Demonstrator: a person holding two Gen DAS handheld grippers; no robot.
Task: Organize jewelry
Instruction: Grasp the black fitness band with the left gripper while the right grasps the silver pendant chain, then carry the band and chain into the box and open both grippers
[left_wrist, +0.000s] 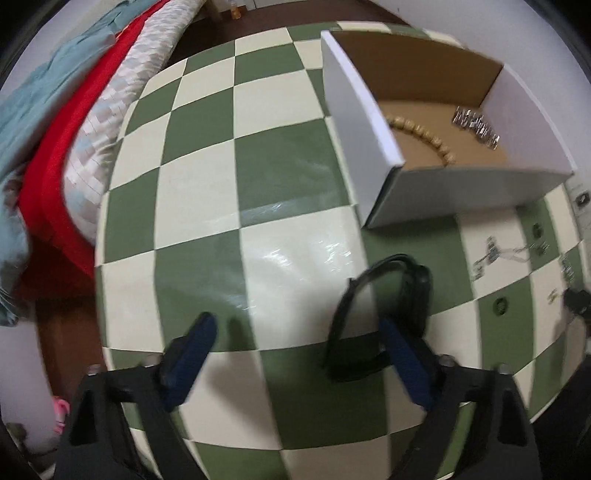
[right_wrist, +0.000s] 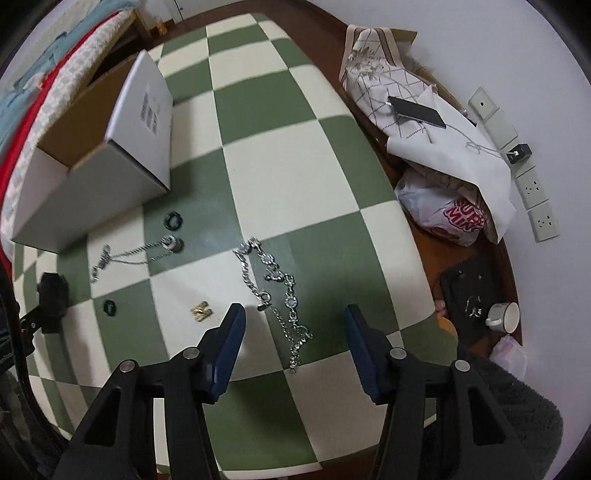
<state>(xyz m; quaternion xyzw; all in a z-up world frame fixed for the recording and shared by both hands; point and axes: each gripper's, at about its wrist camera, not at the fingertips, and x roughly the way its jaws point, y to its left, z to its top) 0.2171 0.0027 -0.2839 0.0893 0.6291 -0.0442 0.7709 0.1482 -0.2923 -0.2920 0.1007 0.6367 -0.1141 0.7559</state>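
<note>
The white box (left_wrist: 364, 122) sits on the green and cream checked table (left_wrist: 207, 184). Two pieces are already inside it: a gold bead bracelet (left_wrist: 421, 134) and a shiny silver bracelet (left_wrist: 476, 123). So the job is started, but not nearly finished.

A lot is left out on the table. A long silver chain (right_wrist: 273, 295) lies in a loose tangle. A thinner necklace (right_wrist: 140, 254) lies near the box. Two dark rings (right_wrist: 172, 220) and a small gold piece (right_wrist: 201, 311) lie apart from each other. A black watch (left_wrist: 384, 317) also waits on the table (it may count as jewelry too).

The left gripper (left_wrist: 299, 350) is partly open and holds nothing. One finger sits over the watch band, and I cannot tell if it touches.

The right gripper (right_wrist: 293, 332) is also partly open, with the silver chain lying between its fingers, not pinched yet.
</note>
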